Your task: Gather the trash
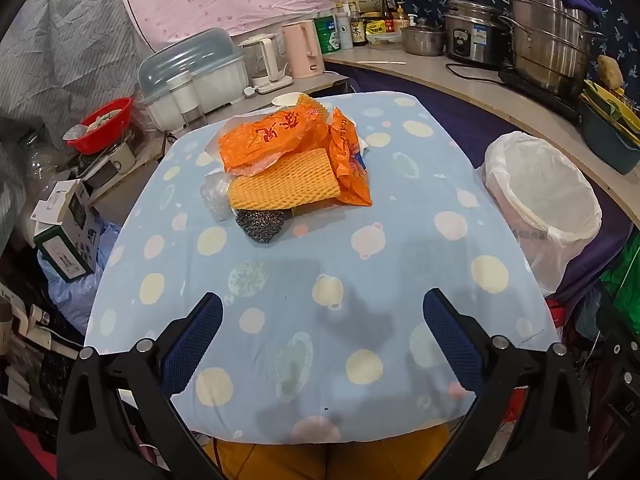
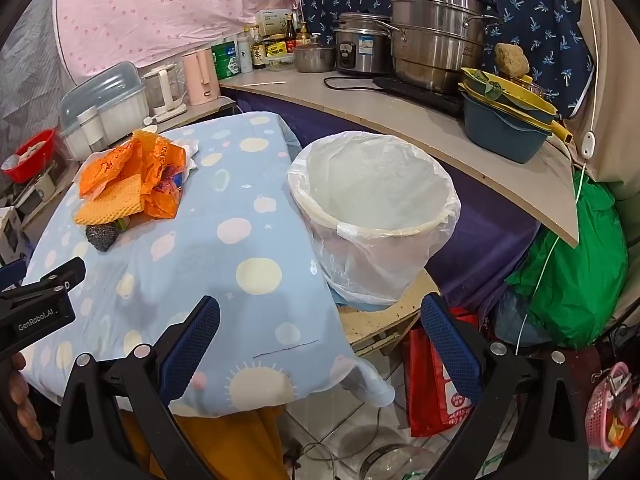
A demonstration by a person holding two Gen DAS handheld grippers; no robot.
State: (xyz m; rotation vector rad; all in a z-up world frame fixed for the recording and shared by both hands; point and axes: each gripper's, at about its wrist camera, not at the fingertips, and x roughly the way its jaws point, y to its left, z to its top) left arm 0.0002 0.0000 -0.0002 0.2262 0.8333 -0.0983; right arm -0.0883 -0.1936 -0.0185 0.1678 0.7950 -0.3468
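A pile of trash lies at the far middle of the blue dotted tablecloth (image 1: 304, 280): orange plastic bags (image 1: 276, 136), a yellow foam fruit net (image 1: 284, 180), a steel wool scourer (image 1: 260, 222) and a clear crumpled wrapper (image 1: 214, 196). The pile also shows in the right wrist view (image 2: 132, 176). A white bin lined with a clear bag (image 1: 540, 196) stands off the table's right edge (image 2: 376, 208). My left gripper (image 1: 322, 344) is open and empty over the table's near part. My right gripper (image 2: 320, 344) is open and empty above the table's near right corner.
A counter (image 2: 400, 112) behind the bin holds steel pots (image 2: 432, 40), a rice cooker, bottles and stacked basins (image 2: 508, 120). Kettles (image 1: 300, 48) and a covered dish rack (image 1: 196, 76) stand beyond the table. Boxes (image 1: 68, 236) crowd the left floor; a red bag (image 2: 436, 380) and green bag (image 2: 580, 280) lie right.
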